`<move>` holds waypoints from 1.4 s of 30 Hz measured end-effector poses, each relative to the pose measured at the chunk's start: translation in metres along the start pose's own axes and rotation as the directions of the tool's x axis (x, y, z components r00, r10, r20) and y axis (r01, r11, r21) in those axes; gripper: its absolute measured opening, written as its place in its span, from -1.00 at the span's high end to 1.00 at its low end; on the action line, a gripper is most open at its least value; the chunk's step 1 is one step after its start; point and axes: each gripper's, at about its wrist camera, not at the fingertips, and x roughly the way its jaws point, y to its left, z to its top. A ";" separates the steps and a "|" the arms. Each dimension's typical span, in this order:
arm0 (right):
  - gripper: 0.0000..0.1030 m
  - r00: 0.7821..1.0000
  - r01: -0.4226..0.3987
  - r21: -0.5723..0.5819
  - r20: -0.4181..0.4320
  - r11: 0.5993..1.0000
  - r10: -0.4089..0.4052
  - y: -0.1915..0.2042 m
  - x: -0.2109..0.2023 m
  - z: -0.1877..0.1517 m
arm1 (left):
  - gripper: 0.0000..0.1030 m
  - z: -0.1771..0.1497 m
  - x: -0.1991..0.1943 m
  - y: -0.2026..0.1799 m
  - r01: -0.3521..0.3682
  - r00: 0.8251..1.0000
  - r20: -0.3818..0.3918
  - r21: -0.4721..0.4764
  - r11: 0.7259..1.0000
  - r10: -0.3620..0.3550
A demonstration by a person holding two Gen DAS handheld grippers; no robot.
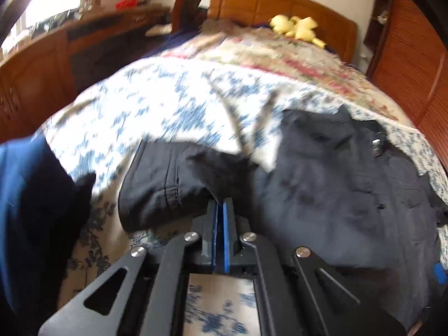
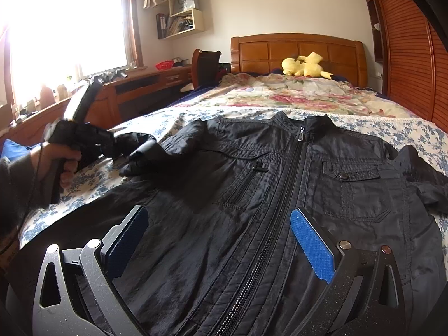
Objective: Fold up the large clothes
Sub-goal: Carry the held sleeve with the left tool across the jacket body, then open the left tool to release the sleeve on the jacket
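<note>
Fabric of the black jacket (image 2: 252, 196) looks thin, crinkled and limp, probably a light synthetic shell that slides easily and holds no crease by itself; the zipper line, collar and sleeve cuffs look like the firmer places to take hold. It lies face up and zipped on the bed (image 2: 364, 128), spread directly ahead of and beneath the right tool (image 2: 221, 240), whose blue pads stand wide apart over the lower front, gripping nothing. The left tool (image 1: 220, 210) has its pads pressed together on the end of a sleeve (image 1: 168, 179), which bunches just ahead of its tips; from the right wrist view that sleeve is lifted off the quilt, out to the left of the right tool. Motion blur smears the left wrist view, so finer detail of the grip is unclear.

Beneath the jacket is a soft blue-flowered quilt (image 2: 179, 117), likely to give under pressure. Beyond the tools sit a yellow plush toy (image 2: 303, 65) and a wooden headboard (image 2: 296, 49); a bright window (image 2: 67, 28) and a cluttered worktop (image 2: 140, 81) lie far left, louvred wardrobe doors (image 2: 406, 56) far right.
</note>
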 end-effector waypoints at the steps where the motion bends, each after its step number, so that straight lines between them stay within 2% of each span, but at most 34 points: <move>1: -1.00 1.000 -0.001 -0.002 0.001 1.000 0.001 0.000 -0.001 0.000 | 1.00 0.005 -0.013 -0.011 0.018 1.000 0.022 0.021 1.000 -0.018; 6: -1.00 1.000 0.018 -0.023 -0.009 1.000 -0.018 0.000 -0.008 0.002 | 1.00 0.021 -0.059 -0.061 0.076 0.994 0.073 0.120 0.990 -0.085; 10: -1.00 0.999 0.052 -0.017 -0.006 0.999 -0.052 -0.010 -0.022 0.002 | 1.00 0.022 -0.101 -0.106 0.138 0.980 0.112 0.200 0.970 -0.163; 15: -1.00 0.996 0.087 -0.004 -0.011 0.996 -0.087 -0.020 -0.040 -0.004 | 1.00 0.006 -0.145 -0.143 0.193 0.962 0.137 0.271 0.943 -0.237; 21: -1.00 0.993 0.114 0.036 -0.035 0.993 -0.113 -0.024 -0.074 -0.020 | 1.00 -0.030 -0.179 -0.159 0.219 0.951 0.134 0.339 0.915 -0.278; 25: -1.00 0.988 0.147 0.043 -0.059 0.988 -0.145 -0.026 -0.092 -0.030 | 1.00 -0.054 -0.192 -0.159 0.207 0.947 0.162 0.359 0.910 -0.279; 32: -1.00 0.980 0.186 -0.003 -0.078 0.983 -0.185 -0.016 -0.106 -0.032 | 0.90 -0.088 -0.206 -0.137 0.237 0.945 0.136 0.343 0.909 -0.297; 35: -1.00 0.982 0.171 -0.036 -0.077 0.985 -0.174 -0.006 -0.104 -0.023 | 0.85 -0.103 -0.213 -0.118 0.239 0.945 0.142 0.312 0.920 -0.294; 42: -1.00 0.991 0.102 -0.106 -0.073 0.989 -0.110 0.027 -0.080 0.002 | 0.81 -0.131 -0.230 -0.072 0.155 0.956 0.198 0.277 0.948 -0.215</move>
